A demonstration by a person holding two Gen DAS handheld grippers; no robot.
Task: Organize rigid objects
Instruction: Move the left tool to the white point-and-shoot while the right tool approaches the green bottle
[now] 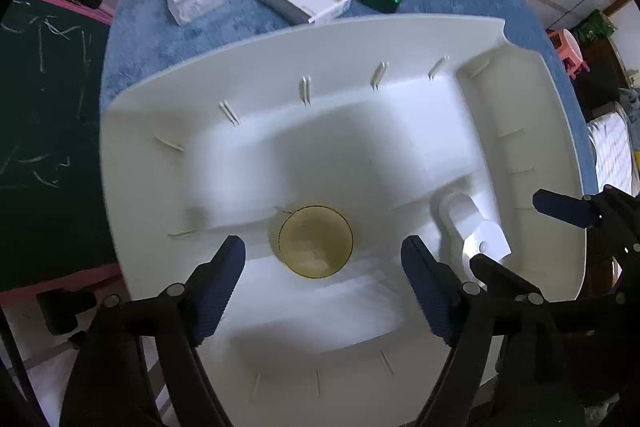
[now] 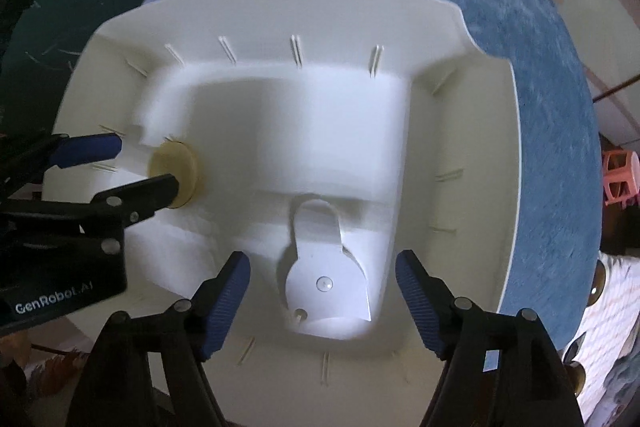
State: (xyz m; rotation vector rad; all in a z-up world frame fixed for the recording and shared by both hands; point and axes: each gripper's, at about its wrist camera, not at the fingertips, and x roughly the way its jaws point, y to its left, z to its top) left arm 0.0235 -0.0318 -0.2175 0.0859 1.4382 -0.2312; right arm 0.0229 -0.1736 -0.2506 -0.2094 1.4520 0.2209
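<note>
We hold both grippers wide over the white bin — left gripper nearest the yellow disc, right gripper empty.

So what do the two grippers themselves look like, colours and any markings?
The left gripper and right gripper match: black linkage arms with silver rivets, ending in dark blue ribbed pads. The left gripper's black body carries white "GenRobot.AI" lettering. No cables or sleeves are visible.
</note>
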